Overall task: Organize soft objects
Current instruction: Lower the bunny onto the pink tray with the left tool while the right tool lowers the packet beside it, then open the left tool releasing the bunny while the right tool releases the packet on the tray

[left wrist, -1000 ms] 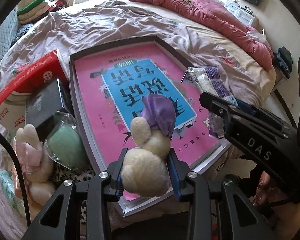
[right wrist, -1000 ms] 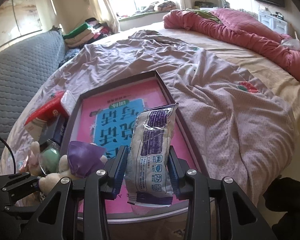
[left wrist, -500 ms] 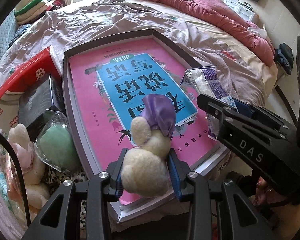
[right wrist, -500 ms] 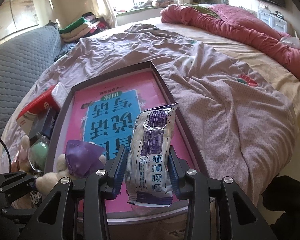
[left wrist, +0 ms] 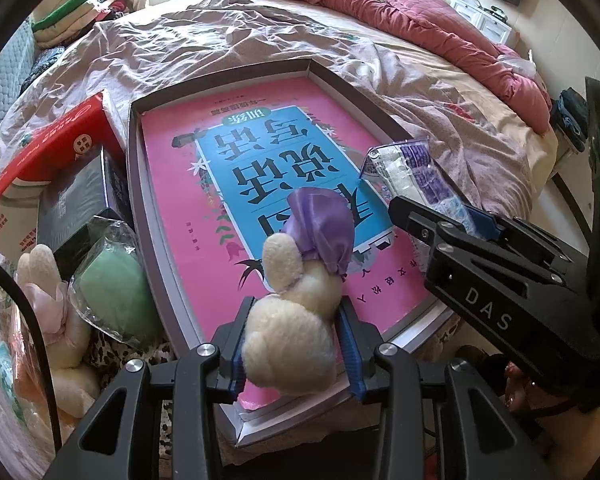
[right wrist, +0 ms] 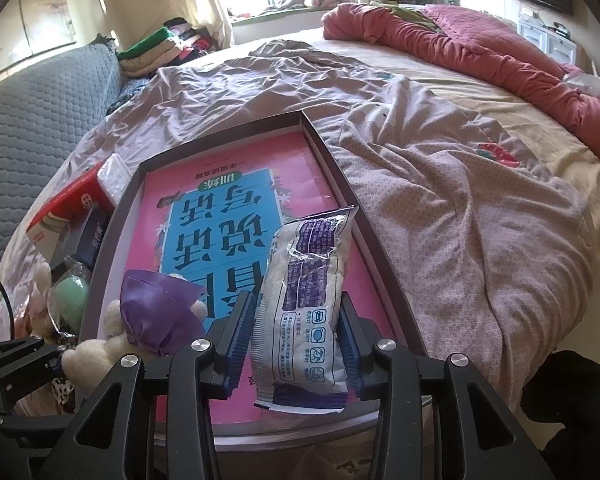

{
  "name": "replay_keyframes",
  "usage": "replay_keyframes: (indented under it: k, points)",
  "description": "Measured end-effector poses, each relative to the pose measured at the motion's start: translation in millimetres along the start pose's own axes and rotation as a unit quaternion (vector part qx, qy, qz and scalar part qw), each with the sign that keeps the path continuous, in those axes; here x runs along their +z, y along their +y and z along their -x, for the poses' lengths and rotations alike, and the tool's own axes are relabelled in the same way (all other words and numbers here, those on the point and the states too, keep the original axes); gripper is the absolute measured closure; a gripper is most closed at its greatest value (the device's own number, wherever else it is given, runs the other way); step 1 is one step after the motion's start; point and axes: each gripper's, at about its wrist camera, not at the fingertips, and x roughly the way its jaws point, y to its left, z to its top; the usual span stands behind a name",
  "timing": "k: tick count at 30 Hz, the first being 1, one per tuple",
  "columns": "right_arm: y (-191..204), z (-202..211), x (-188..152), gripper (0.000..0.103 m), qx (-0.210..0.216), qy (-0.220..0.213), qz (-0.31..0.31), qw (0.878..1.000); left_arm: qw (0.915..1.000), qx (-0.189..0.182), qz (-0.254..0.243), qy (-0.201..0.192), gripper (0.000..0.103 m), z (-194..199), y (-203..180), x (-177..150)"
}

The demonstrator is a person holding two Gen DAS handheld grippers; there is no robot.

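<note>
Rumpled bed; on it, grey tray with pink book. Above tray: cream plush toy, clamped in left gripper; crinkly plastic packet between right gripper pads, jaws opening.

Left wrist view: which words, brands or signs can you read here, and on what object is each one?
"DAS": white letters on the right gripper.
Pink book in the tray: large Chinese title, upside down; I cannot read it reliably.
Red box and purple-printed packet: print too small.
</note>
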Motion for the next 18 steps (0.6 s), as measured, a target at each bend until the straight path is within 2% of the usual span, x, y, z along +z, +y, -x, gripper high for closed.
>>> replay_keyframes:
  k: [11, 18]
  points:
    - [-1.9, 0.4, 0.1, 0.060, 0.000, -0.003, -0.001, 1.000, 0.9999, 0.010, -0.001, -0.001, 0.063, -0.5, 1.4, -0.3]
    - [-3.7, 4.7, 2.5, 0.050, -0.004, -0.012, -0.005, 1.000, 0.9998, 0.017, 0.001, -0.002, 0.059, -0.7, 3.3, -1.0]
